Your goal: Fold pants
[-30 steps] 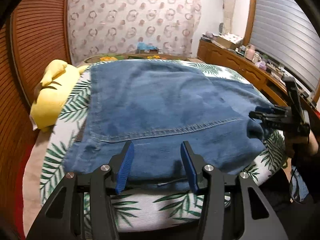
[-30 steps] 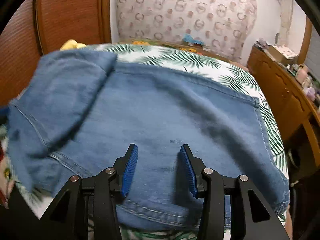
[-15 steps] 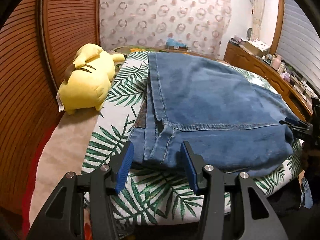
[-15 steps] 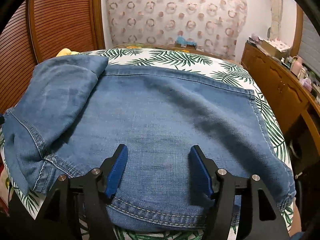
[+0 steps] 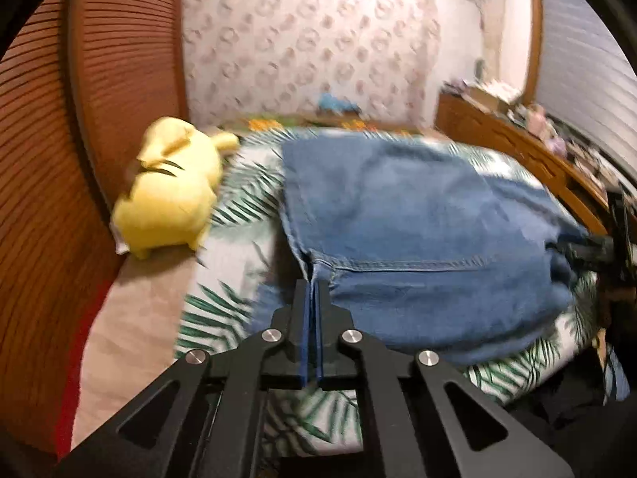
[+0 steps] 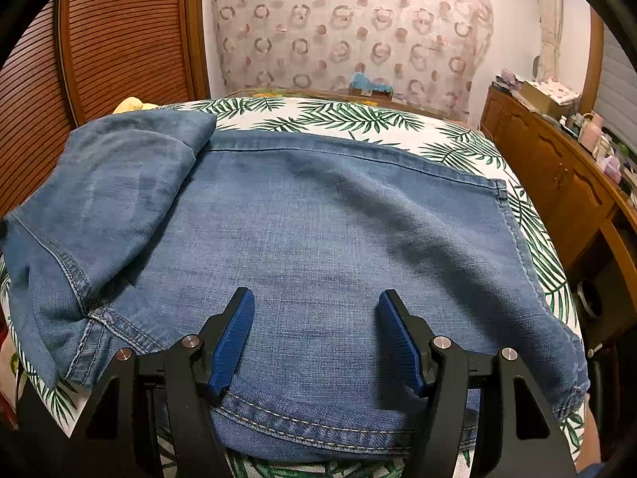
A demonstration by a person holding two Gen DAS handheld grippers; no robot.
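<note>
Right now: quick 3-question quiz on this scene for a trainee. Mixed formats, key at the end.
1. True or false: the right gripper has its jaws shut on the jeans.
2. Multiple choice: what lies on the bed beside the jeans, on the side of the wooden slatted wall? A) a yellow plush toy B) a folded towel C) a laptop
3. Fill in: the left gripper, at the near corner of the jeans, has its jaws ____ (open or shut).

Key: 1 false, the jaws stand wide apart above the denim. 2 A. 3 shut.
</note>
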